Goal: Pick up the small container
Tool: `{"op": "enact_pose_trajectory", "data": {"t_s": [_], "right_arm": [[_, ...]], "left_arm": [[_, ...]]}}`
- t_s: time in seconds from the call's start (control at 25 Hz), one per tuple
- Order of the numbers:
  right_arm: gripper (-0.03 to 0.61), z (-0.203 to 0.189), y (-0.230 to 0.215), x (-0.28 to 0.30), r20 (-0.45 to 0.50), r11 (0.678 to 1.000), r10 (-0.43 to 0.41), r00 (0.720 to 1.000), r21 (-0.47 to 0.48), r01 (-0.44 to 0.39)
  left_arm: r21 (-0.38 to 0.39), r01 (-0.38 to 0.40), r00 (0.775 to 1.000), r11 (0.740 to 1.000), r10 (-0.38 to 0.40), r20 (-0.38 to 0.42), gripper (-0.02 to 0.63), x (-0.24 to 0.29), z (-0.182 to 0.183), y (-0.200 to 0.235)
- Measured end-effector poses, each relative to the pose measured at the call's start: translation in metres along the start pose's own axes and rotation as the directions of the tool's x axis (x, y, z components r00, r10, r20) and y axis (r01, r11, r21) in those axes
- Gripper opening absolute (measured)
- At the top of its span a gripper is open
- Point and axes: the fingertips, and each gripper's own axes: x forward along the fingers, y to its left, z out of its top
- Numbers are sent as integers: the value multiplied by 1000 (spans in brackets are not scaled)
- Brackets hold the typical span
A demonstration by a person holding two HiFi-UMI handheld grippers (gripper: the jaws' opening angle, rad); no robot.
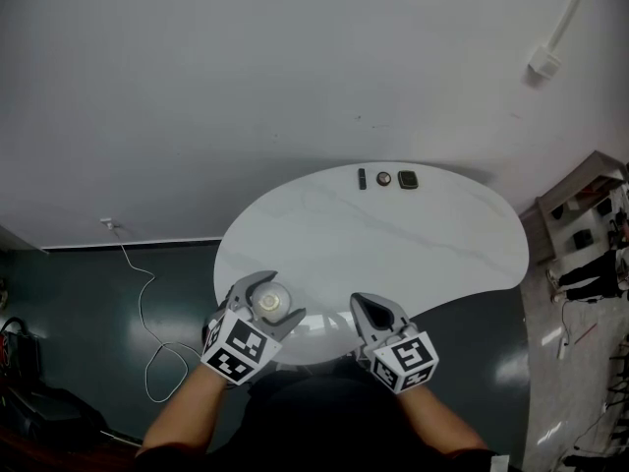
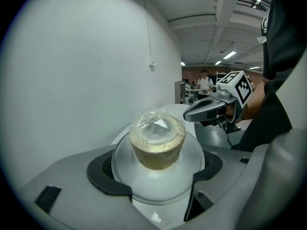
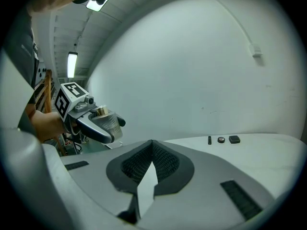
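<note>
The small container (image 1: 272, 301) is a clear plastic cup with a pale tan filling and a crinkled film top. It sits between the jaws of my left gripper (image 1: 263, 306), which is shut on it at the near left edge of the white oval table (image 1: 393, 249). In the left gripper view the container (image 2: 157, 139) fills the middle, with the dark pads (image 2: 111, 176) pressed against its clear lower part. From the right gripper view, the left gripper (image 3: 98, 123) holds the cup (image 3: 106, 120) off the table. My right gripper (image 1: 377, 314) (image 3: 151, 150) is shut and holds nothing.
Three small dark items (image 1: 383, 178) (image 3: 221, 139) lie in a row at the table's far edge. A white cable (image 1: 147, 308) trails over the dark floor on the left. Shelving with clutter (image 1: 590, 219) stands at the right. The wall is close behind the table.
</note>
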Motion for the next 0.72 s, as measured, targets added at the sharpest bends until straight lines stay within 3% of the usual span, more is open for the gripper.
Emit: {"op": "enact_pose_trajectory", "data": {"t_s": [0.72], "right_arm": [[-3,4,0,-2,17,1000,2,1000,3,-2]], "left_arm": [[-3,2,1000,1000,-2,-5,350,3,-2,1]]}}
